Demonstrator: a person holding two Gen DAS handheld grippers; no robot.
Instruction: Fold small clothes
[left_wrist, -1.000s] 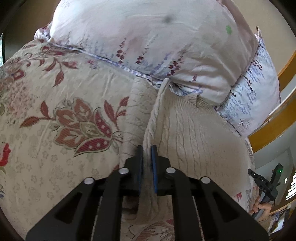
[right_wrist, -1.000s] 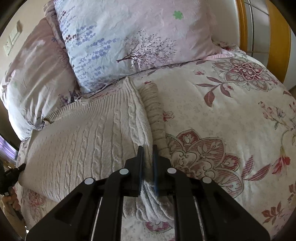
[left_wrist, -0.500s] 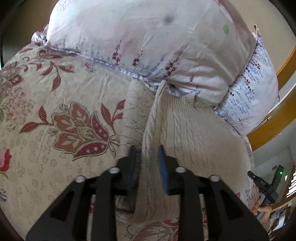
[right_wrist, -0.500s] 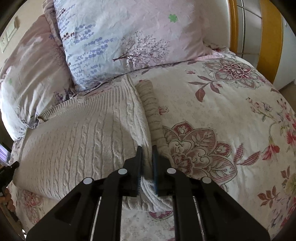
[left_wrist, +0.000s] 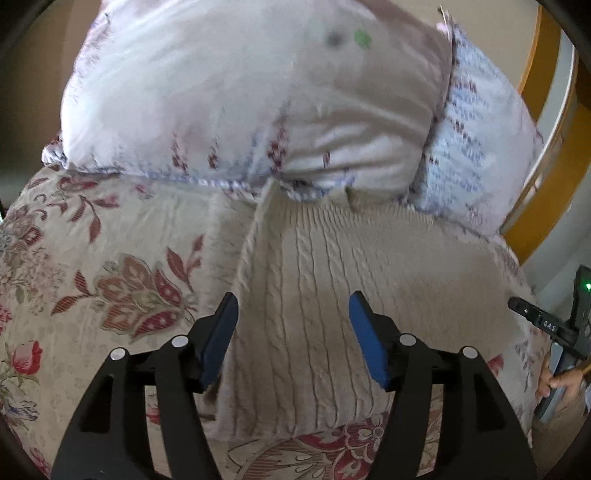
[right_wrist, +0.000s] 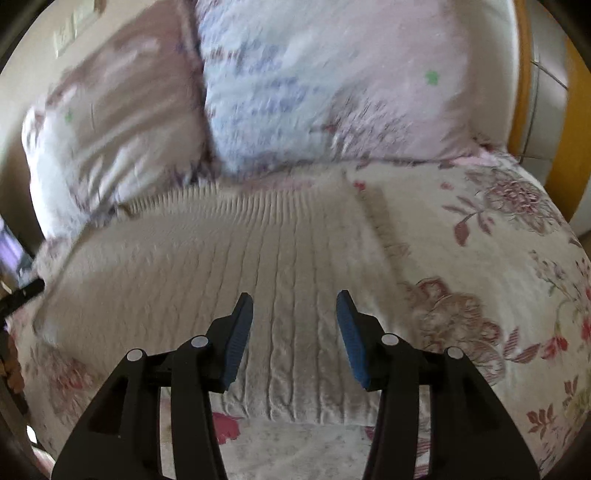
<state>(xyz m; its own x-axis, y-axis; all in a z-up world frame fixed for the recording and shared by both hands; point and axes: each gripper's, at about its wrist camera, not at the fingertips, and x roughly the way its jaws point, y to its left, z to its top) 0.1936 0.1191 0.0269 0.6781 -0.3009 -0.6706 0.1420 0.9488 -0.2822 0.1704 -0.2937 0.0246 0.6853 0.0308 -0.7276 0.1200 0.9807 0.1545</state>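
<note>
A cream cable-knit sweater (left_wrist: 332, 295) lies flat on the floral bedspread (left_wrist: 92, 288), its far edge against the pillows. It also shows in the right wrist view (right_wrist: 229, 280), where a folded sleeve strip (right_wrist: 384, 221) lies along its right side. My left gripper (left_wrist: 293, 332) is open and empty, just above the sweater's near left part. My right gripper (right_wrist: 295, 332) is open and empty, above the sweater's near edge. Both views are blurred by motion.
Two floral pillows (left_wrist: 258, 103) (left_wrist: 476, 147) lean at the head of the bed. A wooden headboard (left_wrist: 554, 155) rises at the right. The other gripper and a hand (left_wrist: 557, 354) show at the right edge. The bedspread (right_wrist: 498, 277) extends right.
Both grippers have opened and let go of the sweater's folded edges. Both have pulled back and swung over the sweater, which now lies flat.
</note>
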